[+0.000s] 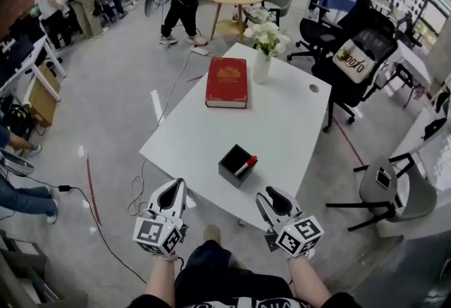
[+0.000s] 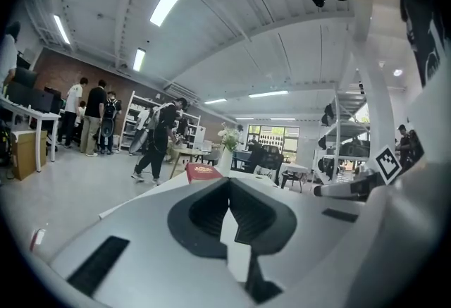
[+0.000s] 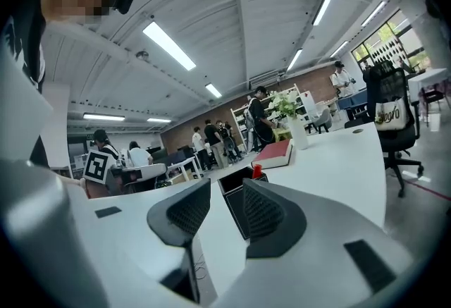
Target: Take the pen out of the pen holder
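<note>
We hold the left gripper [image 1: 173,188] at the table's [image 1: 289,120] near edge, its jaws closed tip to tip with nothing between them, as its own view [image 2: 227,182] shows; the right gripper [image 1: 267,194] hangs at the same edge further right, jaws a narrow gap apart and empty [image 3: 227,188]; through that gap we see the pen holder [image 3: 235,218] straight ahead, apart from the jaws; the holder [image 1: 235,165] is a black square box standing on the table close to the near edge, between the two grippers and a little beyond them; the pen [image 1: 246,164] leans inside it, red cap [image 3: 257,171] up and poking over the rim; neither gripper touches holder or pen; further on, a red book [image 1: 227,82] lies flat toward the far left corner, and a white vase of flowers [image 1: 262,60] stands by the far edge just beside it; people stand on the floor beyond the table
</note>
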Demonstrator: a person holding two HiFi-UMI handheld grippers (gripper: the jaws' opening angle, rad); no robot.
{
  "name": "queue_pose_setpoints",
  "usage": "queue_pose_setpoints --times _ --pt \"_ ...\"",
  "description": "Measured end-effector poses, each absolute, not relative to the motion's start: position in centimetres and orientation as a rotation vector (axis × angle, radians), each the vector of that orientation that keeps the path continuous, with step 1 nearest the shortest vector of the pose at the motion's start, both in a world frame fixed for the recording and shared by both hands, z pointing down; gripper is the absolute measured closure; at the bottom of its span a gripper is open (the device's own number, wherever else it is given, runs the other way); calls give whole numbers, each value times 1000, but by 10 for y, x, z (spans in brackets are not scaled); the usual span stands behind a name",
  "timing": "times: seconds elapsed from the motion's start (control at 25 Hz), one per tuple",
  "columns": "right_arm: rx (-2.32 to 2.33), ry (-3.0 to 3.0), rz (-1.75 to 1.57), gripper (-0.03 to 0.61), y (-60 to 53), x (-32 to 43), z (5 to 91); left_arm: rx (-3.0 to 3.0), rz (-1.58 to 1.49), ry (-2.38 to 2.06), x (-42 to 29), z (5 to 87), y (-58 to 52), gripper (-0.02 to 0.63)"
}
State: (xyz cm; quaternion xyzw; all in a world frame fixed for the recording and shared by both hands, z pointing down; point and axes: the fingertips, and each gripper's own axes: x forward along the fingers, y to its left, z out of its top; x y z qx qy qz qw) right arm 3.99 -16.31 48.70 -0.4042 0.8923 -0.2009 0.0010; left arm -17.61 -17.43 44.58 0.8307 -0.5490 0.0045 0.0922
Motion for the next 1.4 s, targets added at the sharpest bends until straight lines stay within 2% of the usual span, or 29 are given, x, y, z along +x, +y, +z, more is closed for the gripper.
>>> queue_pose_setpoints --times 0.72,1.16,1.4 --pt "-1518 2738 -602 426 -235 28 496 2599 64 -1353 -170 472 -268 611" --pt "-1464 2843 -598 425 -276 21 508 2552 111 -1328 -151 492 -285 611" --pt "-1419 3033 -484 425 -278 10 515 2525 92 -1357 -148 492 -290 611"
